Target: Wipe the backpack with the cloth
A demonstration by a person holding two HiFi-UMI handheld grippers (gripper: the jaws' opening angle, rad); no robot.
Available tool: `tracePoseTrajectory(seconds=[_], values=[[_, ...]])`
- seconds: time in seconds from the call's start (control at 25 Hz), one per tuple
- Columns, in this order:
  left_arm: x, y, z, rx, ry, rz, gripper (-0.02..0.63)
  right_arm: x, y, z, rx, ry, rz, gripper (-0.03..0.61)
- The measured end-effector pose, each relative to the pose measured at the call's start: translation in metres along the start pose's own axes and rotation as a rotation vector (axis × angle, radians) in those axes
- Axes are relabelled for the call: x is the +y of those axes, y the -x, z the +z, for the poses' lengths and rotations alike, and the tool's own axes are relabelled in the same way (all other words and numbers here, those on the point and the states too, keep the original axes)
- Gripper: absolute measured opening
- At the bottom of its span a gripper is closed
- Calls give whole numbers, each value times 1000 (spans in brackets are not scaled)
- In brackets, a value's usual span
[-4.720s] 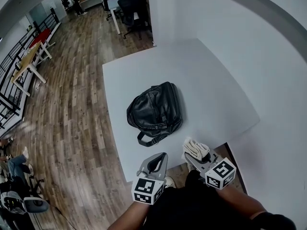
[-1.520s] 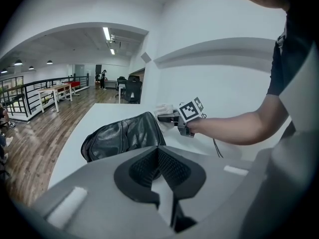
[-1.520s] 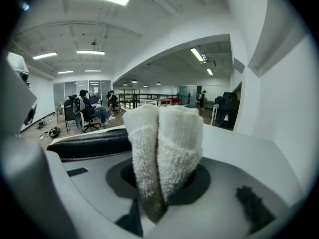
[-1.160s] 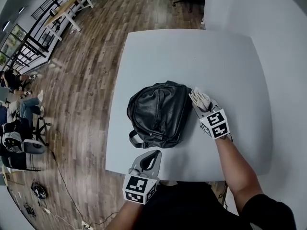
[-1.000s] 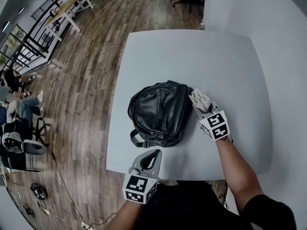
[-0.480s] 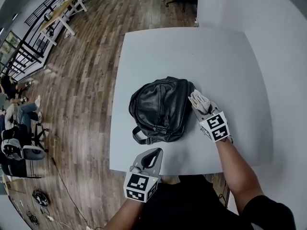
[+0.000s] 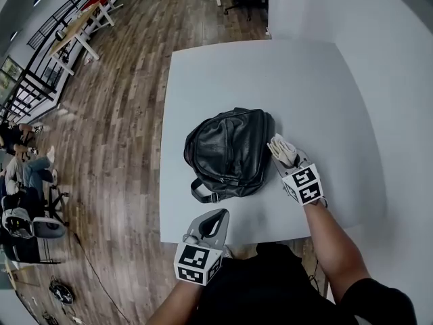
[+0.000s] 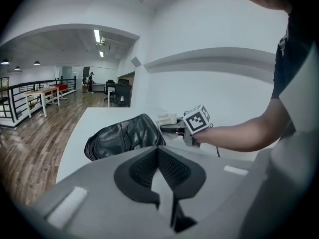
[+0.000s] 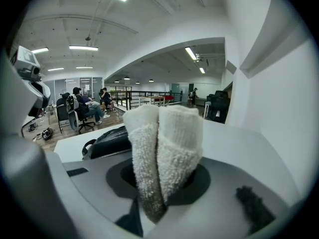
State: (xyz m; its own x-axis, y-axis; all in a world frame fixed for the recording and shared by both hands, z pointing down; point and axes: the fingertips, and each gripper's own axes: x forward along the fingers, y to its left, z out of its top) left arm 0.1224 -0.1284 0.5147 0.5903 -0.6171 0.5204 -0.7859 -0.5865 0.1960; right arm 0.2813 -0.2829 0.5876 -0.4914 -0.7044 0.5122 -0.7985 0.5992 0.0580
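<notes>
A black leather backpack (image 7: 230, 152) lies on the white table (image 7: 318, 87), its strap end toward the near edge; it also shows as the backpack (image 8: 122, 136) and the backpack (image 9: 108, 141). My right gripper (image 7: 285, 156) is shut on a folded white cloth (image 7: 281, 149), held just at the backpack's right side. In the right gripper view the cloth (image 9: 164, 151) stands bunched between the jaws. My left gripper (image 7: 211, 223) hangs at the table's near edge, below the backpack, shut with nothing in it (image 8: 159, 168).
The table stands against a white wall (image 7: 379, 59) on the right. Wooden floor (image 7: 108, 147) lies to the left, with desks, office chairs and seated people farther off. The table's near edge (image 7: 230, 239) runs just past my left gripper.
Since the earliest frame my right gripper has carried the cloth from the table's near edge up to the backpack's right side. Over the last second it slid slightly down along that side. The left gripper has stayed put.
</notes>
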Motion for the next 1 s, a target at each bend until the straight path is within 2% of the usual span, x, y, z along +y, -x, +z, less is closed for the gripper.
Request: tracePoseTrajectory(seconds=[0.48, 1.0], values=[[5, 20, -4, -14, -19, -36, 6, 35, 21, -19, 27, -44, -30, 92], [8, 44, -15, -18, -30, -77, 6, 61, 39, -23, 20, -102, -76, 92]])
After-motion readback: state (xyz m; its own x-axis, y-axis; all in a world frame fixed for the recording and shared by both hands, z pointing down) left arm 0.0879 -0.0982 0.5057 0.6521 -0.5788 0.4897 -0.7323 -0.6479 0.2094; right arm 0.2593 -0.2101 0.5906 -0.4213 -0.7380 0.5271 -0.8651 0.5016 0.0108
